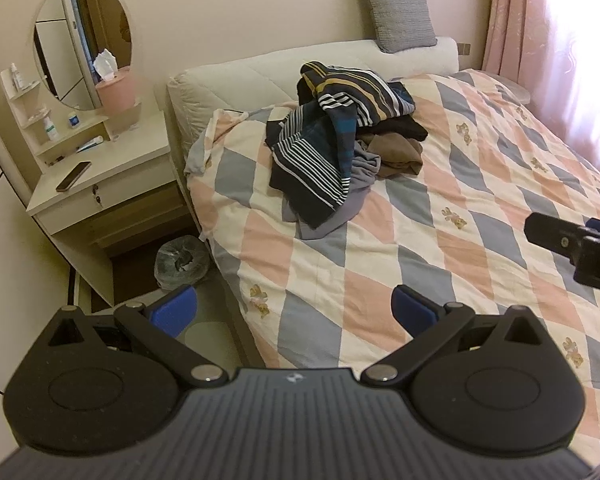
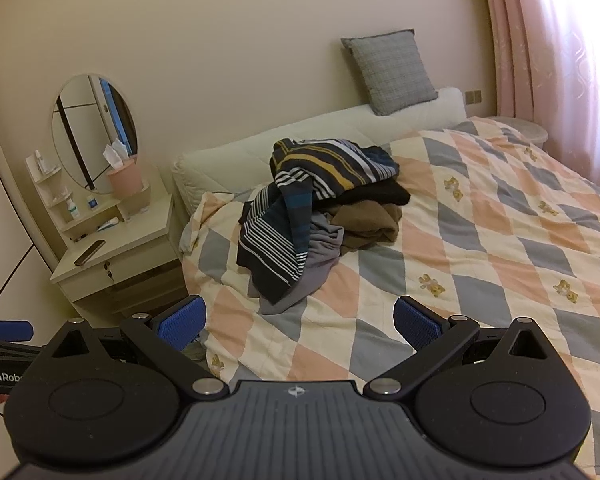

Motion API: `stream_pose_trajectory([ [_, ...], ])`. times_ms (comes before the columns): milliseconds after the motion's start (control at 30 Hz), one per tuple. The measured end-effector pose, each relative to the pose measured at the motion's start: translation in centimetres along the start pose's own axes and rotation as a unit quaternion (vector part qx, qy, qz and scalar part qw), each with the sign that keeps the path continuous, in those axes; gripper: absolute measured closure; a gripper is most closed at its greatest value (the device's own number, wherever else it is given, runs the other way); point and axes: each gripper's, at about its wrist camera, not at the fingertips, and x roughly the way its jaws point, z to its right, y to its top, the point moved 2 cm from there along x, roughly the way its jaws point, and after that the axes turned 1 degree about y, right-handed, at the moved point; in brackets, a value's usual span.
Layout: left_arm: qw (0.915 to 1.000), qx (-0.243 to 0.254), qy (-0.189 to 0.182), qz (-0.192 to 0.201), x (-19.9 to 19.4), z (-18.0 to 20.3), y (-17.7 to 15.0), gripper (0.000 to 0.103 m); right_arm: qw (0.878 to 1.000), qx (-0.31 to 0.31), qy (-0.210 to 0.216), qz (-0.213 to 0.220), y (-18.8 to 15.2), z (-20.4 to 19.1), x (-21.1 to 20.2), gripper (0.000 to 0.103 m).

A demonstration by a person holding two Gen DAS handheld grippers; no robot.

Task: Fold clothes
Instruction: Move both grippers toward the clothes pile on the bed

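Both of your grippers hang above the near part of the bed [image 1: 440,216], well short of the work: the left gripper [image 1: 294,312] and the right gripper [image 2: 300,322] each have their jaws spread wide with nothing between the blue pads. The clothes sit in one tangled pile [image 1: 340,128] toward the head of the bed, a striped top [image 2: 274,248] draped down the front over a grey piece, with black and brown garments bunched beneath and behind. Your likeliest trouble is pinching more than one layer at once, since the striped fabric overlaps the grey one; lift then and you may drag the whole heap along. The soft checked quilt [image 2: 500,240] is another risk, as jaws closing low could catch it with the garment. The pile also lies close to the bed's left edge, so a sideways pull might spill pieces toward the nightstand [image 1: 100,184].
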Motion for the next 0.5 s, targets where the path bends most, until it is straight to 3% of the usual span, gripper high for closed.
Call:
stream_pose_trajectory([
  [500,0.9995,0.008,-0.028,-0.008,1.4,0.7,1.5,0.001,1.0,0.016,-0.015,-0.004,0.9,1.3,1.8,0.0],
])
